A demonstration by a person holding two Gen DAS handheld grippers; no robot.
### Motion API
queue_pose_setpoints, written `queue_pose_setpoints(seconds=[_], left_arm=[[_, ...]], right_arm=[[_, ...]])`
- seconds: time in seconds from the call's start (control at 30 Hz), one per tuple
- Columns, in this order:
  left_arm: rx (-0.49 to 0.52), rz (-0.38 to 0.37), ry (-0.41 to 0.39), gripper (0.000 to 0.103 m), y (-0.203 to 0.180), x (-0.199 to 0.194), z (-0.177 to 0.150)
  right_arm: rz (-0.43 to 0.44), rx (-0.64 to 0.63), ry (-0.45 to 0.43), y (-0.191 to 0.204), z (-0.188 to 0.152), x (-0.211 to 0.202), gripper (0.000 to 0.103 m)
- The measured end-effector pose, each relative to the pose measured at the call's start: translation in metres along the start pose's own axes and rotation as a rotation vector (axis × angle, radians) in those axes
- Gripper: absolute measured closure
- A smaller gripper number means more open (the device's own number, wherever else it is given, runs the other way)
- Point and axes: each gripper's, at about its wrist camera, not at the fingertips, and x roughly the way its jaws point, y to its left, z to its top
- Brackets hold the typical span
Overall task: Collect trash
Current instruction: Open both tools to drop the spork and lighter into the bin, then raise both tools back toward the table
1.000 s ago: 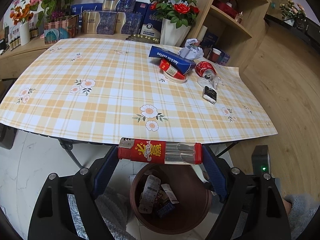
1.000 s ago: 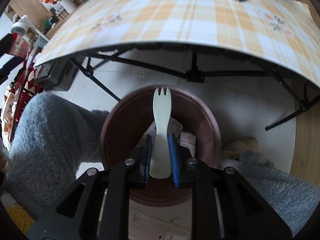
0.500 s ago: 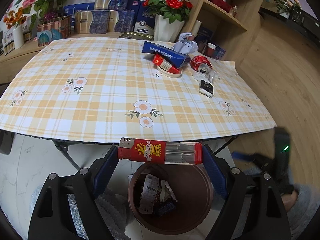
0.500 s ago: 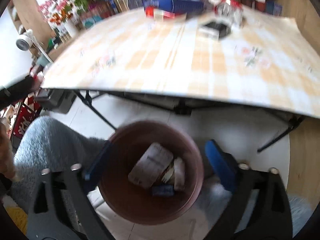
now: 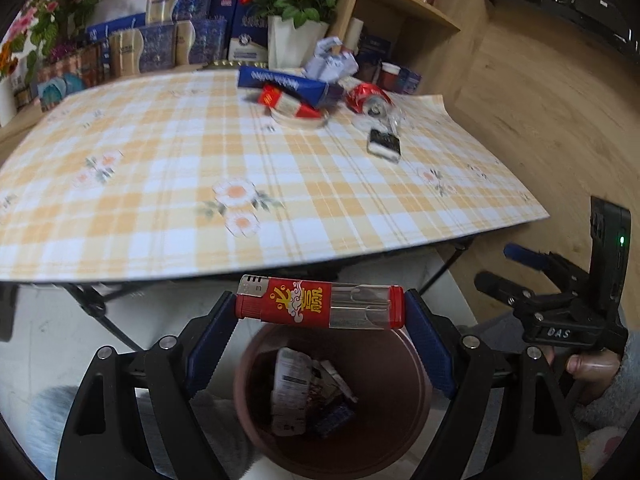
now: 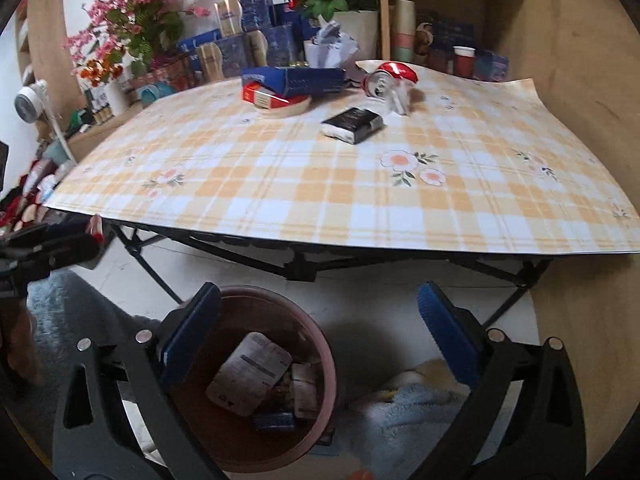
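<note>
the left gripper (image 5: 320, 312) is clamped on a lighter (image 5: 320, 307), a red one with a clear end, held by its two ends so its long axis runs crosswise between the blue pads, silver cap toward the left pad. the relation that matters is straight down: the bin (image 5: 404, 432), a brown round tub on the floor in front of the table (image 5: 280, 208), sits directly beneath the lighter in the left wrist view, with its far rim under the lighter's right half and the open mouth nearer the camera. it already holds a crumpled wrapper and some smaller scraps. judging from that, the step in hand is the drop, and it looks nearly lined up; letting go a touch nearer the middle of the mouth would be safer, since the lighter lies across near the far rim and could clip it and bounce onto the floor. the right gripper (image 6: 320, 340) has its jaws spread wide with nothing between them, and its own view looks past the bin (image 6: 320, 344) and up over the table edge (image 6: 360, 236). on the far side of the cloth lie the remaining pieces: a dark packet (image 6: 353, 125), a crushed can (image 6: 387, 78), a blue box (image 6: 294, 80) over a red pack (image 6: 266, 98), and crumpled paper (image 6: 332, 46). the right hand is the free one, so it seems the one to fetch next, the dark packet being nearest to it.
</note>
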Motion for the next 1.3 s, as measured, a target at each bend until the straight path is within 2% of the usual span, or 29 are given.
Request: queue_pose_setpoints(seconds=[0.13,0.33,0.6,0.67,0.73,1.3], left_arm=[[0.028,-0.001,0.093,0.022,-0.006,0.023,-0.015],[0.013,-0.029,0.122,0.022,-0.002,0.028,-0.019],[0.011,-0.054,0.126,0.021,-0.003,0.028,-0.020],[0.019,-0.053,0.123,0.014,-0.005,0.028,-0.020],[0.025,-0.035,0.111,0.010,-0.006,0.026,-0.020],[-0.084,0.050,0.022,0.010,0.014,0.012,-0.013]], right_arm=[[-0.032,-0.018,0.007,0.005,-0.002,0.005,0.006],[-0.039,0.001,0.010,0.005,-0.004,0.007,0.006],[-0.041,-0.012,0.014,0.007,-0.007,0.005,0.006],[-0.041,-0.017,0.015,0.008,-0.007,0.005,0.006],[-0.040,-0.019,0.017,0.009,-0.007,0.006,0.006],[-0.038,-0.019,0.026,0.010,-0.007,0.009,0.006]])
